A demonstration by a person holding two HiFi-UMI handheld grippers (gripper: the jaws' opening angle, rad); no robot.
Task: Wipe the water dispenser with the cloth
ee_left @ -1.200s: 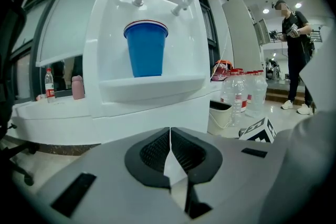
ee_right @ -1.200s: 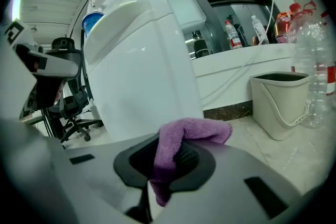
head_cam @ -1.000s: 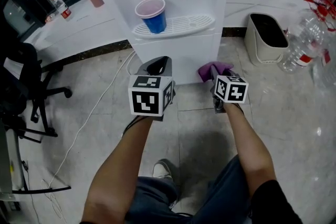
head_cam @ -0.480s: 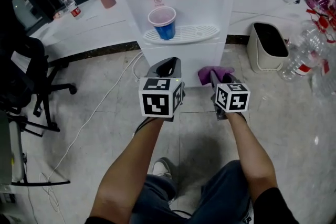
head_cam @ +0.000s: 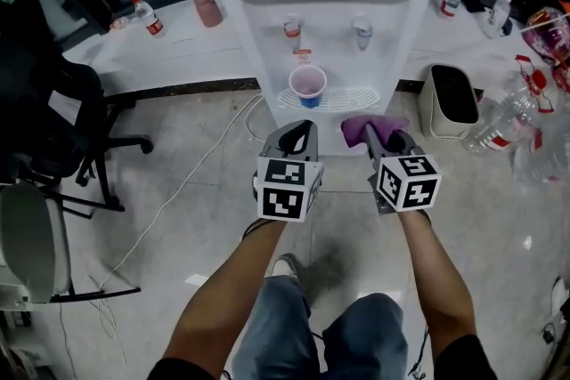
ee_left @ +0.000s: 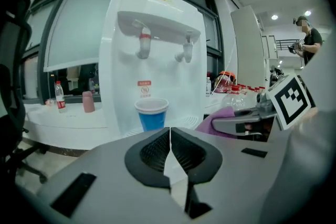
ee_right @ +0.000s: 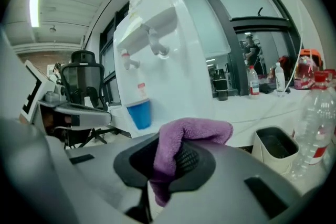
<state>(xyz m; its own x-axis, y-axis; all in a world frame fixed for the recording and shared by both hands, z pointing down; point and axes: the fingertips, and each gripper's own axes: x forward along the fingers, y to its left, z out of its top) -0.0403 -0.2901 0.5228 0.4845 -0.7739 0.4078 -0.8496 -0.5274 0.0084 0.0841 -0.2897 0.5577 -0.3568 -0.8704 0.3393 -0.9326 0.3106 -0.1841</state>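
From the head view we look down at our two arms. Our left gripper [head_cam: 294, 136] and our right gripper [head_cam: 385, 138] are side by side. They are near the front of the white water dispenser [head_cam: 321, 22] but are not touching it. A purple cloth [head_cam: 367, 125] sticks out of the right gripper. A blue cup [head_cam: 308, 87] stands on the dispenser's tray. A cream bin [head_cam: 452, 98] sits on the floor just to the right of the dispenser. A black chair [head_cam: 53, 116] is off to the left. In the left gripper view, the left gripper's [ee_left: 169, 136] jaws are pressed together with nothing between them. Past them we see the water dispenser [ee_left: 157, 60] with the blue cup [ee_left: 151, 114] below the red tap. The right gripper and the cloth [ee_left: 220, 115] show at the right. In the right gripper view, the right gripper's [ee_right: 168, 157] jaws pinch the cloth [ee_right: 181, 136]. It folds over the top and hangs down between them. Behind it we see the water dispenser [ee_right: 163, 60], the blue cup [ee_right: 139, 113], the bin [ee_right: 275, 147] and a clear bottle [ee_right: 315, 128].
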